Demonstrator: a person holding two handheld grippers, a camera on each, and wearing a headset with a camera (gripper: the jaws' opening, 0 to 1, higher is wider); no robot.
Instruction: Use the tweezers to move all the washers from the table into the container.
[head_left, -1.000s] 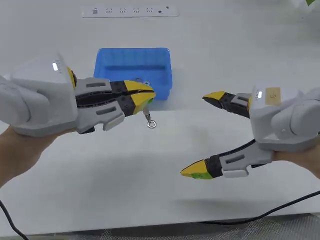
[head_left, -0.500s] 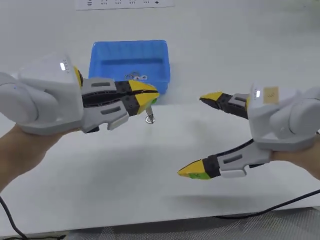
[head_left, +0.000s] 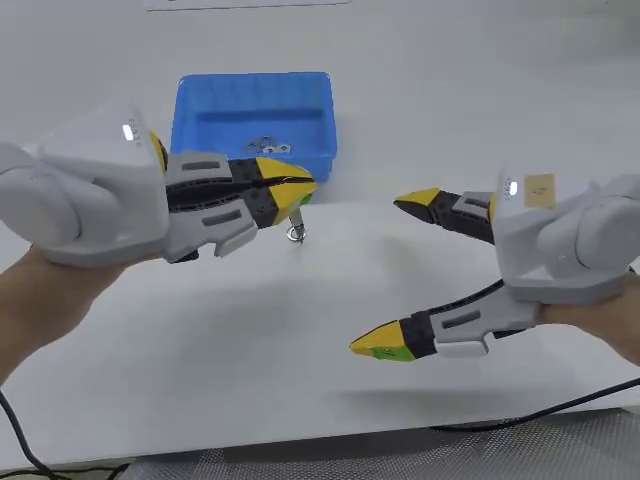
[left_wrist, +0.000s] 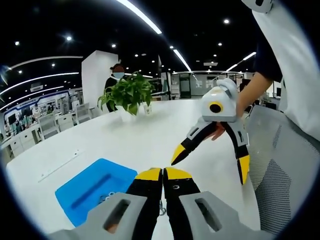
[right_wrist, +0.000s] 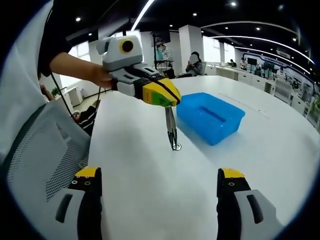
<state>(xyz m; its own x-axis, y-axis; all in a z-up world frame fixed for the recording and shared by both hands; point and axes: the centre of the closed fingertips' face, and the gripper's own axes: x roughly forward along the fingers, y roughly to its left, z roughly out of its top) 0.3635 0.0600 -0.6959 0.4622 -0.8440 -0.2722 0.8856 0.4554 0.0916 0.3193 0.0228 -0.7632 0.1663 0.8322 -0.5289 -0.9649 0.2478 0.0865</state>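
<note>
Since a second ago the head view has tipped, so the blue rectangular plastic container (head_left: 325, 150) sits higher in the picture. Against it, the left gripper (head_left: 300, 188) and what it carries have barely shifted, and the right gripper (head_left: 378, 275) keeps its place on the near right.

The left gripper's fingers are clenched on the upper end of thin metal tweezers (right_wrist: 171, 125), which hang nearly straight down from the yellow tips. The tweezers' points pinch a small metal ring washer (right_wrist: 176, 147), low over the white surface (head_left: 200, 350) and just in front of the container's near wall. Whether the washer touches the surface I cannot tell. A strip of bare surface lies between washer and container.

On the container's floor lie a few more loose washers (head_left: 268, 148), seen just past the left gripper's fingers in the head view. The right gripper's fingers are spread wide and released, holding nothing, well apart from the tweezers and pointing toward them.

A dark cable (head_left: 560, 410) runs along the near edge of the surface under the right gripper. In the left gripper view a green potted plant (left_wrist: 129, 95) stands farther along the surface, and a grey mesh chair back (left_wrist: 280, 175) is at the right.
</note>
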